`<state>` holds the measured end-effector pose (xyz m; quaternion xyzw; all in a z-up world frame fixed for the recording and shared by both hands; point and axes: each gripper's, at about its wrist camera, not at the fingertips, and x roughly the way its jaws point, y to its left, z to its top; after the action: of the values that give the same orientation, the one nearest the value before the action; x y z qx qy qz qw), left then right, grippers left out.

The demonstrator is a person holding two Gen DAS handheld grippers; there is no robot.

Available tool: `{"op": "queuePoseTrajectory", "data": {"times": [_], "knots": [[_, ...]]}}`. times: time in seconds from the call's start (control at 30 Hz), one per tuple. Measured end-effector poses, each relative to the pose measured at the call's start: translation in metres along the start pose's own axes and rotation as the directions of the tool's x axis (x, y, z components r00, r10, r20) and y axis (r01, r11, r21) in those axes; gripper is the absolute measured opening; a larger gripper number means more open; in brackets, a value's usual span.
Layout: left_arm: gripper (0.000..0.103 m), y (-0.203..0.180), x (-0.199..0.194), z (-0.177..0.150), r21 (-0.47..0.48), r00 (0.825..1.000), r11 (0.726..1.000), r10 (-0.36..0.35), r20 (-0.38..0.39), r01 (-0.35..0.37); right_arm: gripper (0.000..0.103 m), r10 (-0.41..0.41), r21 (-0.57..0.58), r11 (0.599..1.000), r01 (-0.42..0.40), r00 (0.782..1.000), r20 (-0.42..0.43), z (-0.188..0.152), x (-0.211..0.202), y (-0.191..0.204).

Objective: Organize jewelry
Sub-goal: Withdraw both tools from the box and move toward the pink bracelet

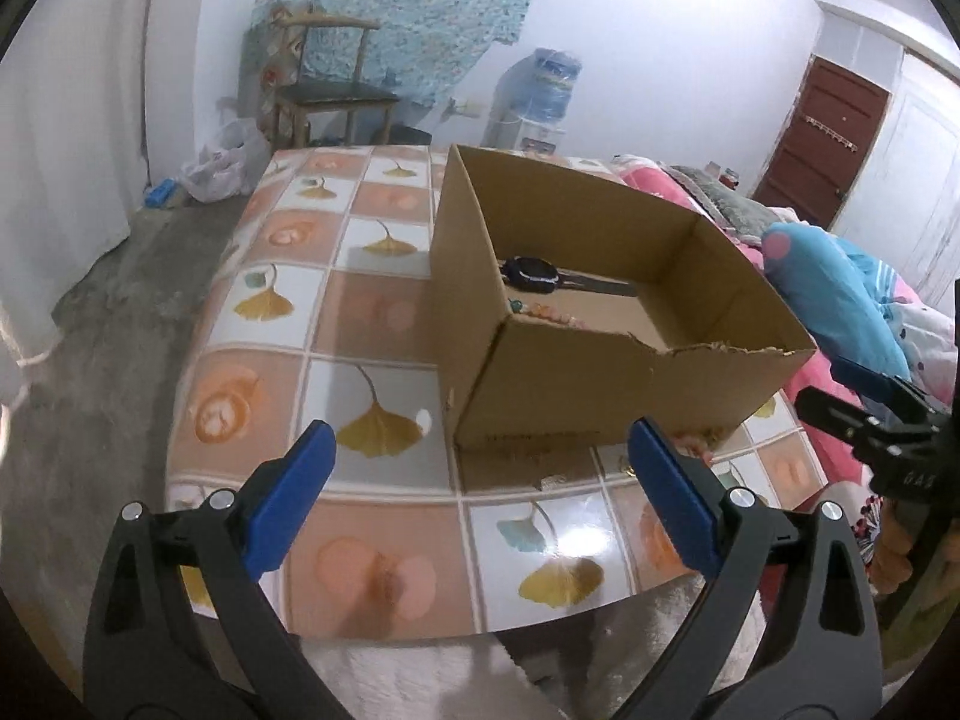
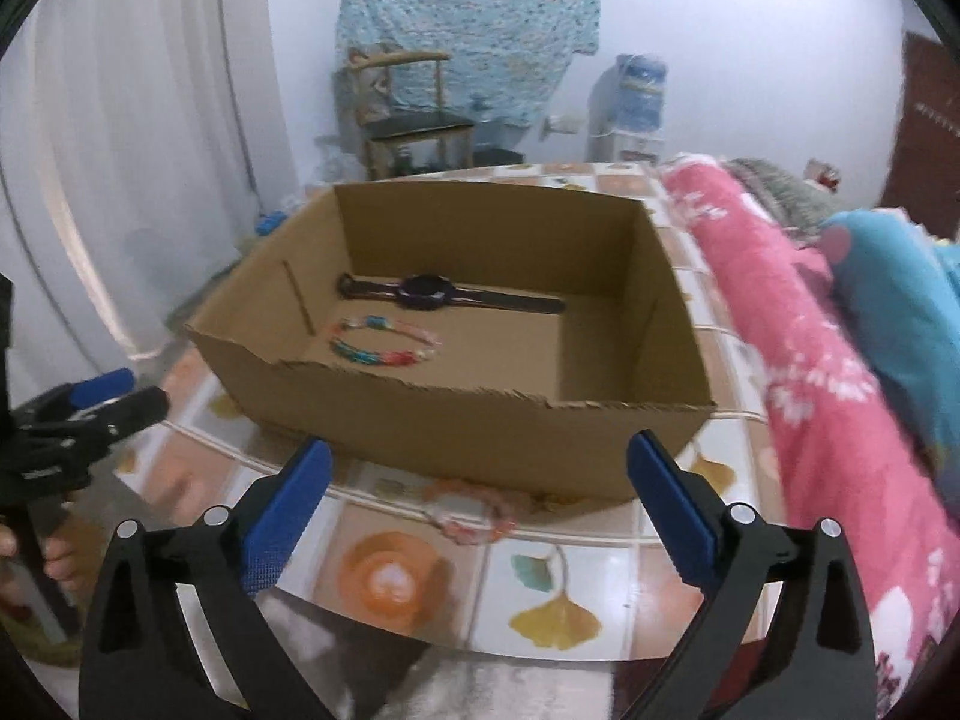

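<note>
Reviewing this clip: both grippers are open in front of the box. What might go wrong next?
1. The pink bracelet lies on the table tight against the box wall; the right gripper may push the box instead of pinching the bracelet.
2. The glossy table may let the beads slide from the fingers.
3. A careless drop could land on the watch or beaded bracelet inside.

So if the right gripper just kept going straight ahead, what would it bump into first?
Probably the box's near wall; a pink bracelet lies lower on the table, likely under its path.
</note>
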<state>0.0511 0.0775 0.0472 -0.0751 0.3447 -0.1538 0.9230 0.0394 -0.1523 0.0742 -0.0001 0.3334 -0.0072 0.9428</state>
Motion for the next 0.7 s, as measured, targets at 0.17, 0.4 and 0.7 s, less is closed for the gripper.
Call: {"op": "queuePoseTrajectory", "data": {"times": [0.17, 0.4, 0.7], "knots": [[0.094, -0.004, 0.005, -0.005, -0.051, 0.996, 0.996, -0.08, -0.034, 0.079, 0.096, -0.086, 0.003, 0.996, 0.086, 0.996, 0.006, -0.008, 0.002, 0.003], [0.094, -0.02, 0.008, -0.005, -0.027, 0.995, 0.995, -0.099, -0.032, 0.098, 0.096, -0.148, -0.066, 0.986, 0.151, 0.988, 0.048, -0.01, 0.001, 0.015], [0.095, -0.04, 0.002, -0.003, 0.032, 0.988, 0.987, -0.155, 0.0, 0.154, 0.096, -0.1, -0.033, 0.994, 0.104, 0.991, 0.091, -0.01, -0.01, -0.004]]}}
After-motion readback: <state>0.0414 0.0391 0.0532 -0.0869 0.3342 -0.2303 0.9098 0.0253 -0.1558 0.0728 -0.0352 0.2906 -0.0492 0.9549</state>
